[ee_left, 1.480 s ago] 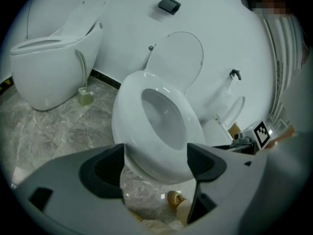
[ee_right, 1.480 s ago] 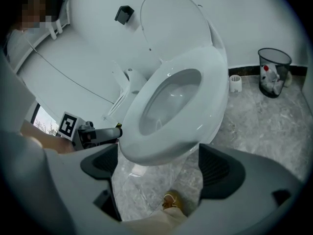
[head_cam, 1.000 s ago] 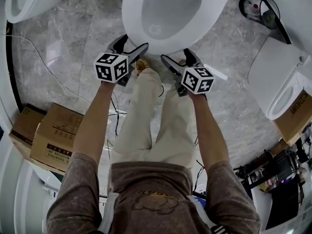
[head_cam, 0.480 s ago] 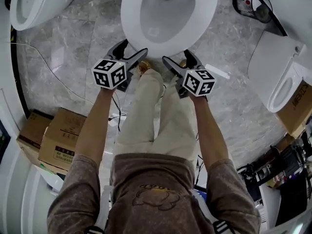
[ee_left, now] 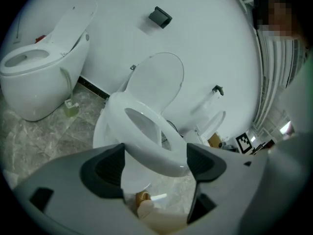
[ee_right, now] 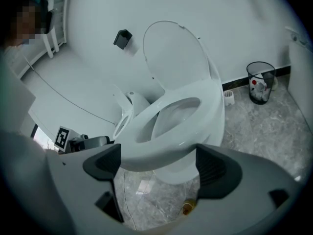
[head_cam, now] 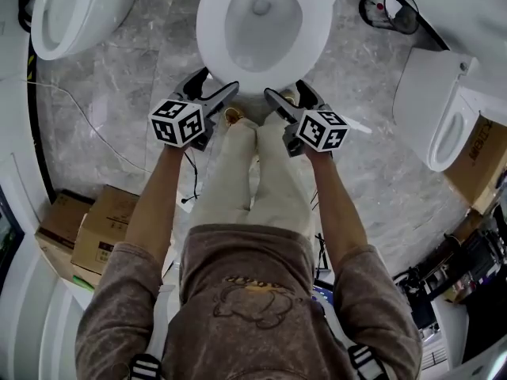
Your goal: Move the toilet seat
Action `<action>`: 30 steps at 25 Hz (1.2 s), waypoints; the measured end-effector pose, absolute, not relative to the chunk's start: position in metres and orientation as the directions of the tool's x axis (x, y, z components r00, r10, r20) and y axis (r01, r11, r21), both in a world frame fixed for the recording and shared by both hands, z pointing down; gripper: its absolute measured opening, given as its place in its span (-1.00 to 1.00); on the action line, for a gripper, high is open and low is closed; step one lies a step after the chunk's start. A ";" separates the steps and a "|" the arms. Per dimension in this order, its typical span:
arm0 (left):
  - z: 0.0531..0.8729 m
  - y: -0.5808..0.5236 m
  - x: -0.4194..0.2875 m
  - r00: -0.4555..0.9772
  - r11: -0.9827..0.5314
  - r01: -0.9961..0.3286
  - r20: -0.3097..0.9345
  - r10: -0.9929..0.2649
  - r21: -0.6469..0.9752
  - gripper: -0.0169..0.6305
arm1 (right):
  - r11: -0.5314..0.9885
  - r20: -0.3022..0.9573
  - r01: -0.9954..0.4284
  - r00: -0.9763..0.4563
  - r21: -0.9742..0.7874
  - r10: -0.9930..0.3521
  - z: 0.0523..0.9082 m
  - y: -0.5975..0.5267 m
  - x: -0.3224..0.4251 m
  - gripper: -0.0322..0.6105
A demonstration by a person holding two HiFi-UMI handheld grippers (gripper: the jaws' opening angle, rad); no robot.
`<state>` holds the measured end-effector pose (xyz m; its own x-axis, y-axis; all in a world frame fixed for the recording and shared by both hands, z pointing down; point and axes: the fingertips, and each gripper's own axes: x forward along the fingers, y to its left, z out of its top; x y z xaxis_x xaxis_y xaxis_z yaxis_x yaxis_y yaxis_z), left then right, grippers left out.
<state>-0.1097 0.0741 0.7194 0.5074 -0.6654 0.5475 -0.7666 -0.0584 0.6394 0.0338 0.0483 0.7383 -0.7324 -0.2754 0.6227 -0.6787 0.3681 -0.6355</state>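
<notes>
The white toilet seat (head_cam: 210, 42) stands tilted, its front raised off the bowl (ee_left: 100, 131). The lid (ee_right: 176, 58) leans upright against the wall. My left gripper (head_cam: 215, 81) and right gripper (head_cam: 283, 89) sit side by side at the seat's front rim. In the left gripper view the seat's front edge (ee_left: 146, 146) lies between the wide jaws of the left gripper (ee_left: 154, 163). In the right gripper view the seat edge (ee_right: 161, 151) fills the gap of the right gripper (ee_right: 156, 163), whose jaws have just been closing slightly. No pad visibly presses on the seat.
A second toilet (head_cam: 71, 14) stands at the upper left and a third (head_cam: 444, 125) at the right. A wire wastebasket (head_cam: 388, 10) sits by the wall. Cardboard boxes (head_cam: 95, 228) lie at the lower left. Cables trail over the marble floor (head_cam: 142, 93).
Both grippers have risen while staying at the seat's front rim. The floor, boxes and neighbouring toilets look smaller and farther away than a second ago.
</notes>
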 end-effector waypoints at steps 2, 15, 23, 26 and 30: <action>0.709 0.070 -0.109 0.513 -0.068 -0.764 0.541 -0.666 0.641 0.26 | 0.362 0.616 -0.679 -0.733 -0.638 -0.288 0.729 0.044 0.034 0.58; 0.653 0.041 -0.111 0.504 -0.100 -0.777 0.518 -0.691 0.622 0.26 | 0.382 0.582 -0.644 -0.764 -0.663 -0.278 0.678 0.018 0.033 0.58; 0.625 0.021 -0.110 0.501 -0.089 -0.771 0.514 -0.696 0.631 0.26 | 0.365 0.568 -0.633 -0.774 -0.683 -0.280 0.652 0.001 0.035 0.58; 0.612 0.011 -0.109 0.507 -0.098 -0.770 0.511 -0.694 0.631 0.26 | 0.354 0.559 -0.634 -0.773 -0.687 -0.300 0.640 -0.008 0.035 0.58; 0.597 -0.001 -0.110 0.517 -0.116 -0.773 0.514 -0.685 0.624 0.26 | 0.350 0.555 -0.635 -0.773 -0.689 -0.309 0.626 -0.020 0.035 0.58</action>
